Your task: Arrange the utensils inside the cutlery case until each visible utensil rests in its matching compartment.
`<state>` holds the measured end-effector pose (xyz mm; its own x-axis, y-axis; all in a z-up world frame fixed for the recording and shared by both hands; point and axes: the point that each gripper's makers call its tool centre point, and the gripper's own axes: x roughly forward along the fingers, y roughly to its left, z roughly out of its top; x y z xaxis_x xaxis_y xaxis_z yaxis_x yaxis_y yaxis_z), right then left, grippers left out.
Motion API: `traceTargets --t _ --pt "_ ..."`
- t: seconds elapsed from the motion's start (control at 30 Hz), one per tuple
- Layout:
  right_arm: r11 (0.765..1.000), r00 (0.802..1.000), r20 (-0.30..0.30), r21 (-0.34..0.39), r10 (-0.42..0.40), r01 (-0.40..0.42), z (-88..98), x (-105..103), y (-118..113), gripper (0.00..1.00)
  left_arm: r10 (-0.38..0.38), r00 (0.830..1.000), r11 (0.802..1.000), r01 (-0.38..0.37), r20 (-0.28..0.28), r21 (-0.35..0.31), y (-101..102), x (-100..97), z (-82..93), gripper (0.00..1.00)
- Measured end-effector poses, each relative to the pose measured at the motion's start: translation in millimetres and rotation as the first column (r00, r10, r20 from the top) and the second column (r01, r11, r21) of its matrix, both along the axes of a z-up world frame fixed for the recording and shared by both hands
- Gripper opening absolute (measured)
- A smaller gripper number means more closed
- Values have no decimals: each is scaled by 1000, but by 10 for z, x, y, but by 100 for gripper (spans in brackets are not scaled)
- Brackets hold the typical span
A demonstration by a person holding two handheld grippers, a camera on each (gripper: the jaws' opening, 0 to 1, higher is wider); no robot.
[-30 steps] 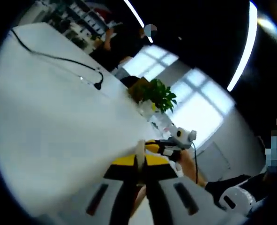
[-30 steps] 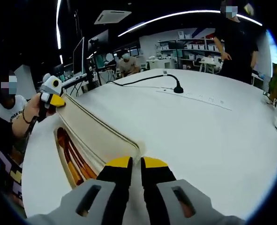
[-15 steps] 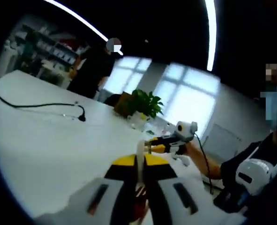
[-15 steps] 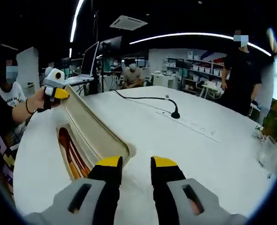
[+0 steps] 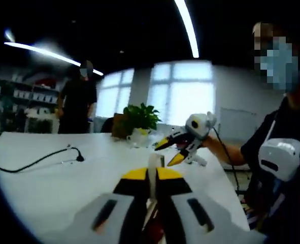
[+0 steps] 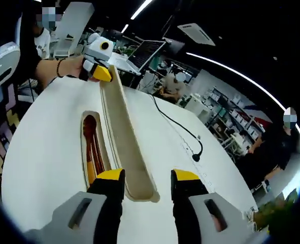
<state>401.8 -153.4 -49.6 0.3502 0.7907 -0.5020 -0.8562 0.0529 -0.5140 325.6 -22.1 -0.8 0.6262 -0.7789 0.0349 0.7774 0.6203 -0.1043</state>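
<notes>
The cutlery case (image 6: 84,133) lies lengthwise on the white table, with brown and orange utensils (image 6: 91,152) in its open tray. Its long cream lid (image 6: 123,127) stands raised on edge along the tray. My left gripper (image 5: 152,175) is shut on the lid's thin cream edge (image 5: 152,161); in the right gripper view the left gripper (image 6: 100,71) holds the lid's far end. My right gripper (image 6: 148,178) is open, its yellow-tipped jaws spread on either side of the lid's near end without touching it. In the left gripper view the right gripper (image 5: 170,150) hangs above the table.
A black cable (image 6: 182,133) with a plug (image 5: 80,158) runs across the round white table (image 6: 38,152). A potted plant (image 5: 139,117) stands at the table's far edge. One person stands beyond it (image 5: 77,104), and others sit at desks (image 6: 172,81).
My right gripper's jaws have opened wide from nearly shut. Both views have swung round with the hands. The left gripper keeps its hold on the lid.
</notes>
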Motion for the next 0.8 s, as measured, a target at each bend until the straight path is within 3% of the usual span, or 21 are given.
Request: traceTargets --t 0.23,0.33,0.6,0.8 --pt "997 998 61 -68 27 -23 -23 -34 13 36 -38 996 996 31 83 80 -86 -61 63 3" --pt "994 995 91 -100 44 -35 -17 -60 14 30 -64 990 994 52 122 96 -132 -115 98 3" --pt "984 990 101 -159 101 -84 -62 -181 80 19 -92 975 987 62 201 147 -181 -176 172 3" --pt "982 990 89 -164 110 -94 -100 -252 71 10 -107 968 984 71 226 163 -182 -213 197 4"
